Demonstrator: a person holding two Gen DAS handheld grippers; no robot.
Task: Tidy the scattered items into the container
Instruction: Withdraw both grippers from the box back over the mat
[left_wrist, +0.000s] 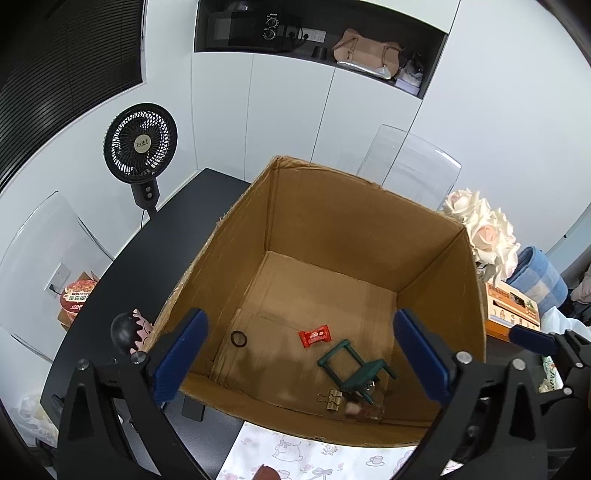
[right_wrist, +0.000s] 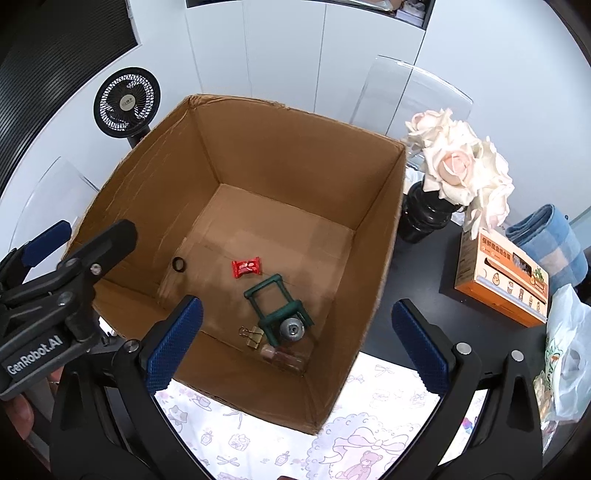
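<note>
- Cardboard box (right_wrist: 140, 192) floor holds candy (right_wrist: 246, 267), ring (right_wrist: 178, 264), green toy chair (right_wrist: 277, 308), binder clip (right_wrist: 252, 335), small bottle (right_wrist: 284, 360).
- Left gripper (left_wrist: 301, 354) and right gripper (right_wrist: 295, 347): both spread wide, empty.
- Figurine (left_wrist: 129, 330) sits outside the box's left edge; possibly remaining.

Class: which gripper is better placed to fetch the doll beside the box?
Left, probably. The doll sits outside the box, close to the left gripper. Both are open and empty, but the right gripper has no view of the doll.

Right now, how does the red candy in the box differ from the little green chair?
The red candy is a flat wrapped packet lying on the floor of the cardboard box; the green chair is an open frame tipped on its side. The candy lies alone; the chair touches a gold binder clip. Both are inside the box.
</note>
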